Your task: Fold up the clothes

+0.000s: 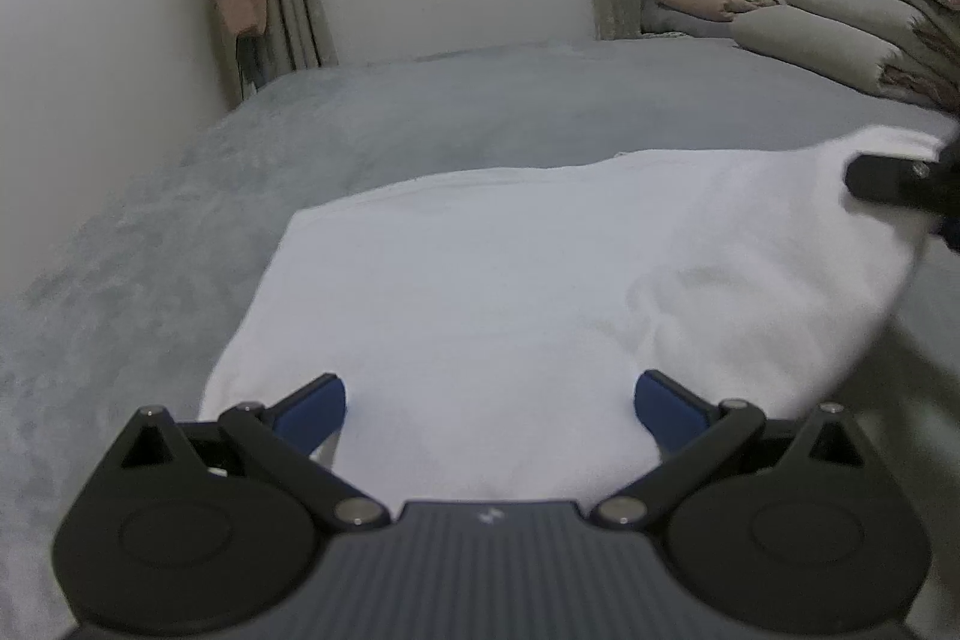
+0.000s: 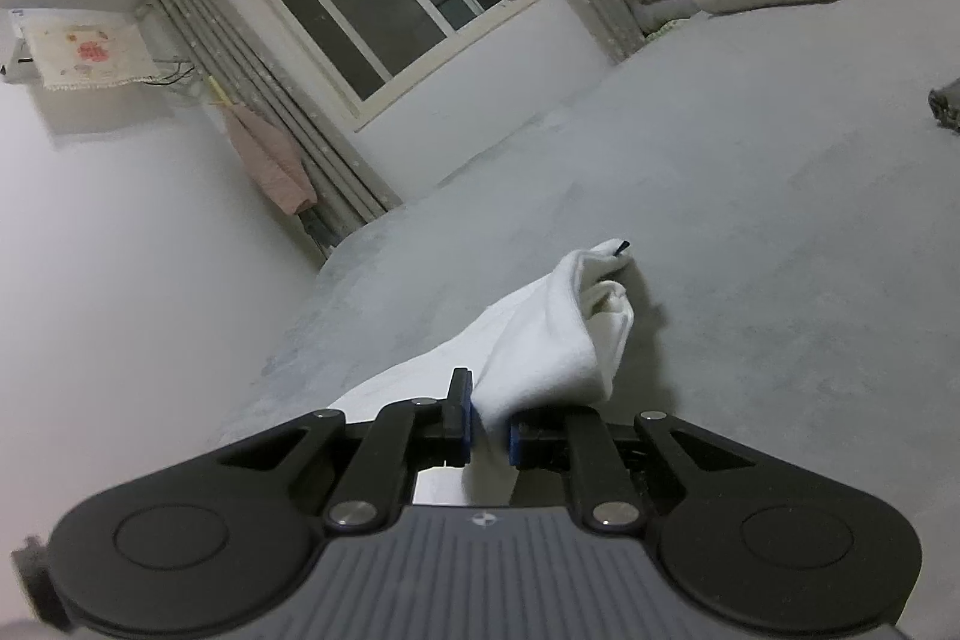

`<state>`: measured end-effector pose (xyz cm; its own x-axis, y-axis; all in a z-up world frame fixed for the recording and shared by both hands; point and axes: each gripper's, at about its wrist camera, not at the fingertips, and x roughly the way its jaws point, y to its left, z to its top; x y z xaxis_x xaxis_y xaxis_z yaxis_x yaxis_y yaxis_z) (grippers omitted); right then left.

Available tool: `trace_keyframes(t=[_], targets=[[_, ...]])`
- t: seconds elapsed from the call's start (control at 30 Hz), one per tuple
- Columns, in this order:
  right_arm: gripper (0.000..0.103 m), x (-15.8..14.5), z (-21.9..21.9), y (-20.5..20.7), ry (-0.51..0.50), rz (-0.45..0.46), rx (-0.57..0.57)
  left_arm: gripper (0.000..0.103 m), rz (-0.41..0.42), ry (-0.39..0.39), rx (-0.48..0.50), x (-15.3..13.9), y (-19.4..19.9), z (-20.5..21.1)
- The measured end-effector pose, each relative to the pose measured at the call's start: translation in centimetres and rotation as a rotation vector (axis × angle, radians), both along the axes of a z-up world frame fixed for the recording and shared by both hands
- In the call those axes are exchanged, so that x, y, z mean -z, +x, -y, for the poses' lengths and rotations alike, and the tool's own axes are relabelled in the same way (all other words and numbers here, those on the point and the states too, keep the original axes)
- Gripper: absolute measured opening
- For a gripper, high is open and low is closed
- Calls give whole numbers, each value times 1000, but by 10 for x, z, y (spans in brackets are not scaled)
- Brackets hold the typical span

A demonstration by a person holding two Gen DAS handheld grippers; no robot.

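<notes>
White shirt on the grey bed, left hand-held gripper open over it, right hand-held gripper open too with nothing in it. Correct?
Not quite. The right hand-held gripper is shut on a fold of the white shirt, as the right wrist view shows. The rest holds: shirt on the grey bed, left hand-held gripper open over it.

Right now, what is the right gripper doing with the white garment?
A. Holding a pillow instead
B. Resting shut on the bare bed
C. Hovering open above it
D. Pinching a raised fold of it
D: in the right wrist view the right gripper has its blue pads closed on a fold of the white garment, lifted off the grey bed.
</notes>
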<state>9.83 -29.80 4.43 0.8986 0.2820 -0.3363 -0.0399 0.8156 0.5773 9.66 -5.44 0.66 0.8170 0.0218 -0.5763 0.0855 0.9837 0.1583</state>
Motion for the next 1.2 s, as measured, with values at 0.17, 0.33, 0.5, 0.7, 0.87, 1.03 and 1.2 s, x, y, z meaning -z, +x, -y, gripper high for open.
trace_keyframes(t=[0.17,0.33,0.5,0.7,0.87,1.03,1.2], targets=[[12,-6,-6,-2,-11,16,-12,103,54,149,-4,5,-9,23],[12,-5,-5,0,-3,3,-4,103,37,95,5,1,-12,16],[12,-6,-3,2,13,-4,-1,103,42,106,54,-2,-19,13],[12,-6,-3,1,16,-3,-5,103,32,108,67,-2,-15,12],[12,-4,0,1,29,-5,0,103,-19,139,118,-11,11,8],[12,-2,1,1,38,-13,3,103,-66,112,110,-11,44,10],[12,-1,2,0,43,-15,3,103,-87,124,102,-13,69,13]])
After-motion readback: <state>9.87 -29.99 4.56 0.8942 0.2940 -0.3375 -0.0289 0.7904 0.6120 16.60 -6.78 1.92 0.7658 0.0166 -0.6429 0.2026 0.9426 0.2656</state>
